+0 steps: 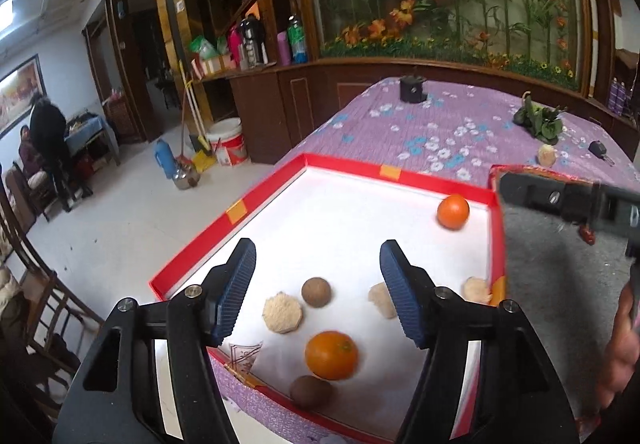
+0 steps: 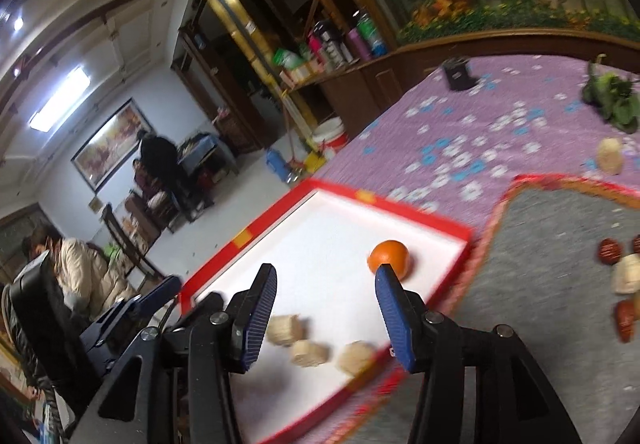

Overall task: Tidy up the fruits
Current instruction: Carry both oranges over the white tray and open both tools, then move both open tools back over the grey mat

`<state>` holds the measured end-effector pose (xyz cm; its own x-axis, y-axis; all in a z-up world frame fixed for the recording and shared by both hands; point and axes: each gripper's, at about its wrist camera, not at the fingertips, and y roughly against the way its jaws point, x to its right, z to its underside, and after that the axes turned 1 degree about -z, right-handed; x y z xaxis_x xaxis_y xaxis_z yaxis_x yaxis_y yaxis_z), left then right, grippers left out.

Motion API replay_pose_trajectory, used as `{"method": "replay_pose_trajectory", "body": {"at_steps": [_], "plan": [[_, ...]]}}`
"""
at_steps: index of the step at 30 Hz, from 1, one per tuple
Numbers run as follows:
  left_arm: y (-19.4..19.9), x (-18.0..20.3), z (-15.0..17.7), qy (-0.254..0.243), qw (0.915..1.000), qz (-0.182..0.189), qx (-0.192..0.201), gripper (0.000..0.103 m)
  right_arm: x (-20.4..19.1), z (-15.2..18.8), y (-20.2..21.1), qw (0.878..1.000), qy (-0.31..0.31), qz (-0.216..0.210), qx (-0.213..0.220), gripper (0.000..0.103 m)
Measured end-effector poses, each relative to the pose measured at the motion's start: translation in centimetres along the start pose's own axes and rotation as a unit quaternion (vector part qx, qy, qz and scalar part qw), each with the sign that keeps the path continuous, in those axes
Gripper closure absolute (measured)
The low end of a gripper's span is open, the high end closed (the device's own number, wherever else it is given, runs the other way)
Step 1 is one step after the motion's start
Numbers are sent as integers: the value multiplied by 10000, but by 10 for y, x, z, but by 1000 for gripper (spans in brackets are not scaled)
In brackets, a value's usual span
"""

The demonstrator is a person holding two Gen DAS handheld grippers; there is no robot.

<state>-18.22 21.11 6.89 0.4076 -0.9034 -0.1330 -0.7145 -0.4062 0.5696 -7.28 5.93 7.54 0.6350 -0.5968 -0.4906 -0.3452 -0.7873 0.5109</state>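
- Nearest the left wrist lens, the left gripper [image 1: 318, 256] hangs over the tray with its blue ribbed pads [image 1: 236, 292] spread apart, nothing between them.
- Below it sits the shallow red-rimmed cardboard tray with a white floor [image 1: 280, 180], its long axis running away from the camera toward the far right of the left wrist view.
- Two round oranges in the tray: the near orange [image 1: 331, 355] just ahead of the pads, the far orange [image 1: 453, 211] close to the tray's far right corner.
- Two brown round fruits: one [image 1: 316, 291] mid-tray, one [image 1: 310, 392] by the near rim, almost touching the near orange.
- Three pale beige chunky pieces: an octagonal one [image 1: 282, 313] beside the mid-tray brown fruit, one [image 1: 380, 299] partly behind the right-hand pad, one [image 1: 477, 289] against the right rim.
- Over to the right wrist view: the right gripper [image 2: 326, 274] has its jaws parted and empty, one pad tip overlapping the far orange in the picture; contact I cannot tell, the frame is blurred.
- Right of the tray lies a grey mat with a red-orange border [image 2: 540, 284], carrying dark red wrinkled fruits [image 2: 609, 251] and a pale piece [image 2: 626, 273]; blur keeps me from counting them.
- One more pale piece [image 1: 546, 155] rests on the purple flowered tablecloth [image 1: 400, 124], near a bunch of green leafy vegetables [image 1: 540, 120].
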Motion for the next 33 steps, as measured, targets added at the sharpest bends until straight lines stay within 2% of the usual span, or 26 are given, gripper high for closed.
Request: {"method": "replay_pose_trajectory", "body": {"at_steps": [4, 7, 12, 15, 19, 23, 25, 27, 29, 33], "plan": [[7, 14, -2, -147, 9997, 176, 38, 38, 34, -8, 39, 9987, -98, 368, 327, 54], [10, 33, -3, -330, 9987, 389, 13, 38, 74, -10, 81, 9950, -352, 709, 602, 53], [13, 79, -8, -700, 9931, 941, -77, 38, 139, -10, 139, 9868, -760, 1196, 780, 53], [14, 116, -11, -953, 9848, 1434, -224, 38, 168, -7, 160, 9841, -1024, 1300, 641, 53], [17, 160, -14, -1245, 9718, 1954, -438, 38, 188, -4, 154, 9824, -1179, 1436, 217, 60], [18, 186, -14, -1448, 9639, 2164, -559, 38, 198, 0, 125, 9805, -1203, 1527, -281, 65], [14, 195, -15, -1488, 9608, 2243, -662, 38, 201, 3, 115, 9807, -1185, 1504, -404, 66], [10, 203, -16, -1474, 9576, 2351, -771, 38, 203, 4, 104, 9786, -1091, 1679, -477, 67], [5, 214, -16, -1517, 9541, 2429, -880, 38, 208, 6, 93, 9769, -1023, 1779, -597, 73], [-4, 236, -15, -1607, 9489, 2518, -1017, 38, 204, 8, 93, 9771, -756, 1907, -564, 74]]}}
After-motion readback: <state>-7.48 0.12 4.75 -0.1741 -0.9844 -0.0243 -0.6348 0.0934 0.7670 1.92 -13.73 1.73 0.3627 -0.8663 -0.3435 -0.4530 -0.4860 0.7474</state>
